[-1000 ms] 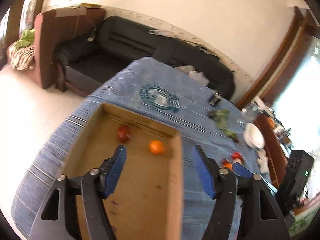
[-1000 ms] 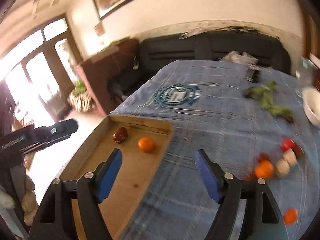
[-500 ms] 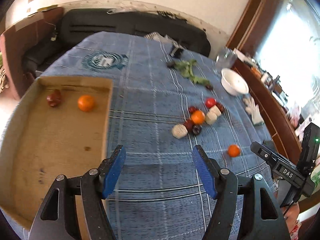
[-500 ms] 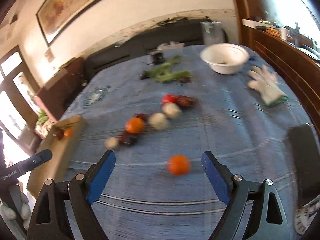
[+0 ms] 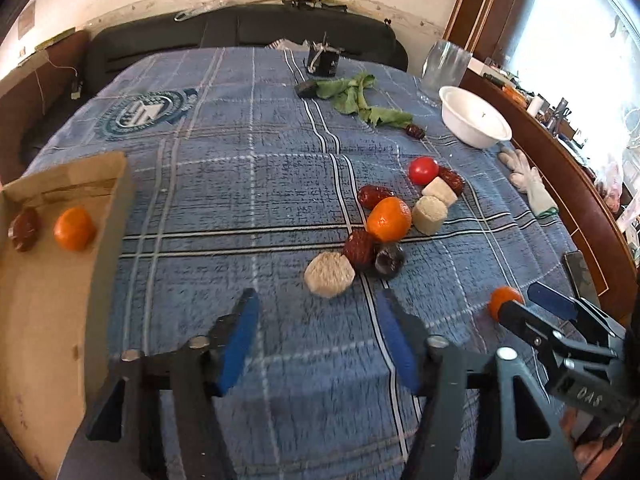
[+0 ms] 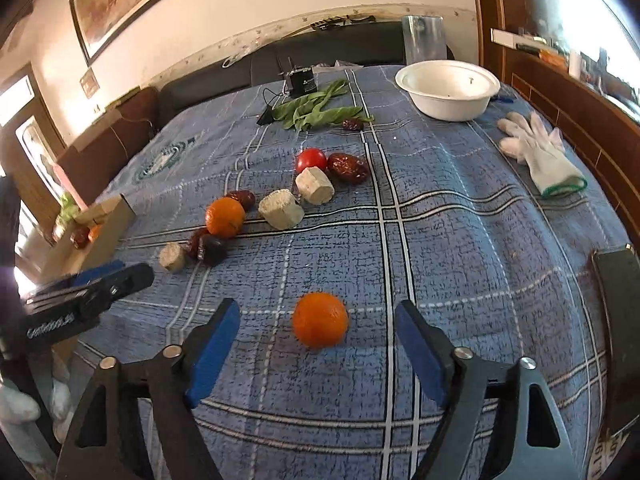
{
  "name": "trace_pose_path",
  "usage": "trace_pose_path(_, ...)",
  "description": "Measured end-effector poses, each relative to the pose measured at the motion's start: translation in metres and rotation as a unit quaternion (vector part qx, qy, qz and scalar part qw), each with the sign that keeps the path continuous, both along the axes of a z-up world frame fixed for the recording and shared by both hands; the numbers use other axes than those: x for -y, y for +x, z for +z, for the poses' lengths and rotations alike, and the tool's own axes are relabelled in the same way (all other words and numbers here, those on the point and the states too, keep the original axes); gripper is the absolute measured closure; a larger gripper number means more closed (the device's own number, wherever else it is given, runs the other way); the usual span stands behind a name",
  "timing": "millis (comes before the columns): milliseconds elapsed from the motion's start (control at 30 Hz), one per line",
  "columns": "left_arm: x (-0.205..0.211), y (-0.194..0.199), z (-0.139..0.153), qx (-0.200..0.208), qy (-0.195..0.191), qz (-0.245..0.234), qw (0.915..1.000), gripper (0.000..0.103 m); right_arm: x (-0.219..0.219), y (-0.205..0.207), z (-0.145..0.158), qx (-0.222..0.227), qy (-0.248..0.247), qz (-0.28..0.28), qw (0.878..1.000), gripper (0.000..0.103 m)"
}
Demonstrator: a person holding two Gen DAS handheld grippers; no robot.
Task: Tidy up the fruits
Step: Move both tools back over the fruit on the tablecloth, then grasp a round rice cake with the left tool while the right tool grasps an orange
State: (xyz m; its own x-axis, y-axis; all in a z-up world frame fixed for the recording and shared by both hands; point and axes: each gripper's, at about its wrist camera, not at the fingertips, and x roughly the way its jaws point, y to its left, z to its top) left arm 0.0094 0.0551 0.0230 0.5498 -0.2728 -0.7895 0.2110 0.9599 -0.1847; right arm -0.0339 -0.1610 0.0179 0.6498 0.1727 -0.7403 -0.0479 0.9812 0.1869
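A lone orange [image 6: 320,319] lies on the blue checked cloth between the fingers of my right gripper [image 6: 317,312]. Its jaws are closing and the pads stand clear of the orange. My left gripper [image 5: 316,312] hovers low over the cloth with its jaws closing on nothing, just short of a beige chunk [image 5: 329,274]. Beyond that lie a second orange [image 5: 389,219], a red tomato [image 5: 423,171], several dark red dates and more beige chunks. The cardboard box [image 5: 112,216] at the left holds an orange [image 5: 74,228] and a date [image 5: 25,229].
A white bowl [image 5: 476,124], green leaves [image 5: 360,100] and a small black device [image 5: 323,62] sit at the far side. A white glove [image 6: 540,156] and a dark phone [image 6: 620,300] lie near the right edge. A black sofa stands behind the table.
Both grippers swung from over the box to the right and sank toward the loose fruit. The lone orange now sits between the right fingers. Both pairs of jaws stand narrower.
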Motion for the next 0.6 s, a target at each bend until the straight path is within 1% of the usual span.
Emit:
trace_pose_path(167, 0.013, 0.012, -0.009, 0.008, 0.017, -0.016, 0.9997, 0.051, 0.001, 0.003, -0.007, -0.003, -0.001, 0.009, 1.0, 0.035)
trace_pose_path(233, 0.018, 0.015, -0.013, 0.005, 0.021, -0.021, 0.9995, 0.051, 0.002, 0.005, -0.01, -0.008, 0.007, 0.011, 1.0, 0.035)
trace_pose_path(333, 0.024, 0.016, -0.014, 0.017, 0.038, -0.026, 0.9988, 0.051, 0.005, 0.007, -0.011, -0.012, 0.019, 0.015, 1.0, 0.035)
trace_pose_path(467, 0.026, 0.016, -0.014, 0.024, 0.04, -0.027, 0.9985, 0.051, 0.004, 0.008, -0.012, -0.016, 0.023, 0.019, 0.999, 0.035)
trace_pose_path(533, 0.025, 0.016, -0.014, 0.025, 0.043, -0.024, 0.9985, 0.057, 0.002, 0.009, -0.012, -0.016, 0.017, 0.021, 1.0, 0.035)
trace_pose_path(600, 0.027, 0.015, -0.015, 0.027, 0.05, -0.022, 0.9981, 0.058, 0.001, 0.009, -0.013, -0.017, 0.011, 0.021, 1.0, 0.035)
